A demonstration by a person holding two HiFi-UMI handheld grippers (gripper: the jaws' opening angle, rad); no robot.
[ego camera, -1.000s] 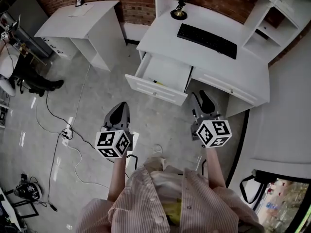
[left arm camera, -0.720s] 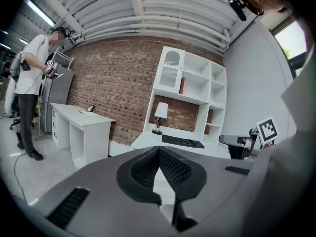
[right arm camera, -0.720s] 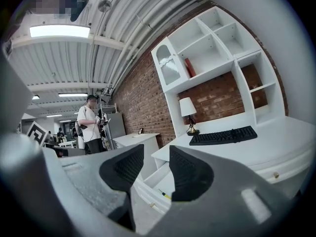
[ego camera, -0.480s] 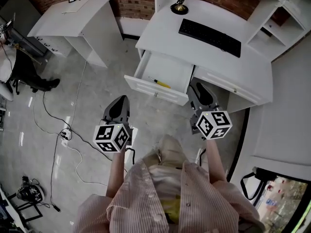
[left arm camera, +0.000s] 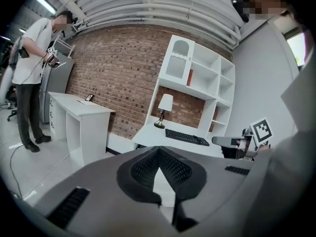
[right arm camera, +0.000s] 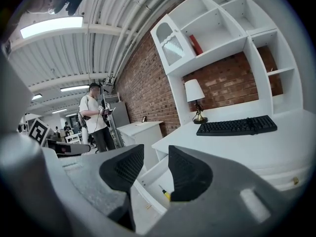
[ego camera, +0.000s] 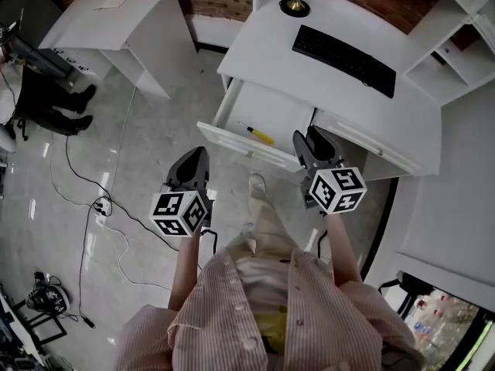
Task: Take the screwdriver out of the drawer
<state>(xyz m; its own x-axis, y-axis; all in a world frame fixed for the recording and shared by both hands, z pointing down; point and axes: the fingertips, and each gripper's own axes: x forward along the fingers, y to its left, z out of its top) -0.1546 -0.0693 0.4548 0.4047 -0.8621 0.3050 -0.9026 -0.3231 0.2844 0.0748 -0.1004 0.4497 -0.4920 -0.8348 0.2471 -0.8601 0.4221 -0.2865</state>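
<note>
The screwdriver (ego camera: 256,134) lies loose on the floor of the open drawer (ego camera: 274,114), yellow handle toward the front panel, nothing else near it. The drawer is pulled well out from the white desk (ego camera: 309,76).

The right gripper (ego camera: 308,139) hovers just above the drawer's front right corner with its jaws parted and nothing between them. From its own view the tool shows low between them. The left gripper (ego camera: 196,156) hangs over the floor, well clear, tips pressed together and empty.

To my eye the reach is what's in hand. I'd bring the right gripper down left of where it hangs, turn the jaws across the handle, and close on the yellow part.
</note>
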